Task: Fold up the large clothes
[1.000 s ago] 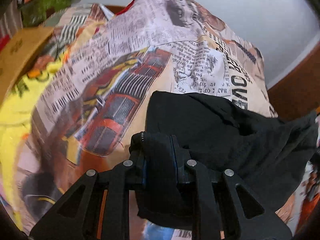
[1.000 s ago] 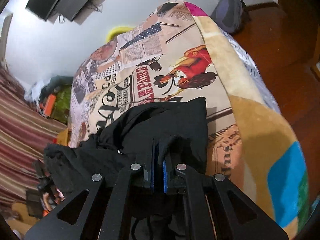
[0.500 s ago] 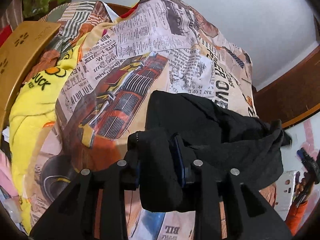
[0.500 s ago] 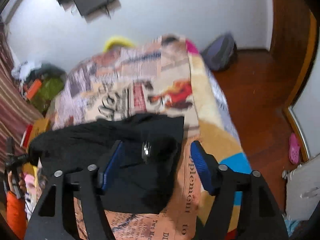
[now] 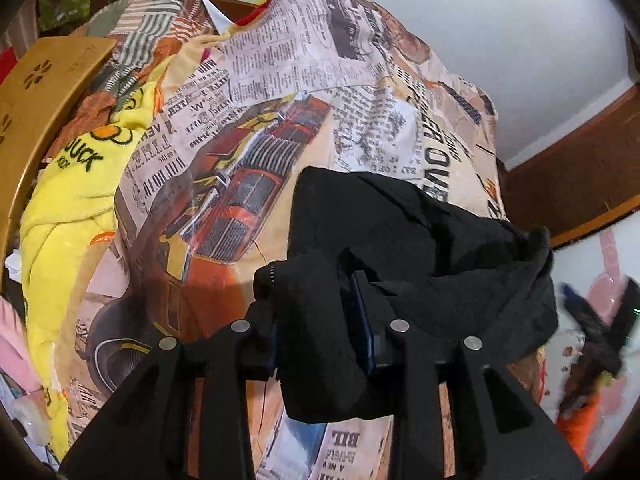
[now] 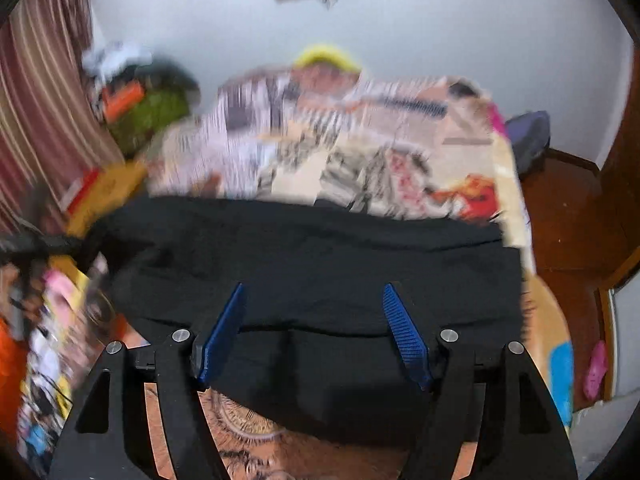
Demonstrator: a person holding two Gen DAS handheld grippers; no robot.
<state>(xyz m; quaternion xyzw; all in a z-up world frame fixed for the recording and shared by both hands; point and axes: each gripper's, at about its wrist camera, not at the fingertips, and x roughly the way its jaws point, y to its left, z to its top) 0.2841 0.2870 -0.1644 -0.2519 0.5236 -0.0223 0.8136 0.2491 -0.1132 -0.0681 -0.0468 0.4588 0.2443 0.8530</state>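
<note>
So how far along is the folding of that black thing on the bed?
Partly done: the black garment lies on the newspaper-print blanket with a straight far edge. In hand: the left hand-held gripper pinches a bunched corner; the right hand-held gripper is open above the cloth. Left: flattening that bunch and folding smaller.

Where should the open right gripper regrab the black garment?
On the near folded edge of the black fabric garment, its right end, coming in low from the bed's front. That edge lies flat on the newspaper-print bedspread between the right gripper fingers; the left gripper pinches the other end.
</note>
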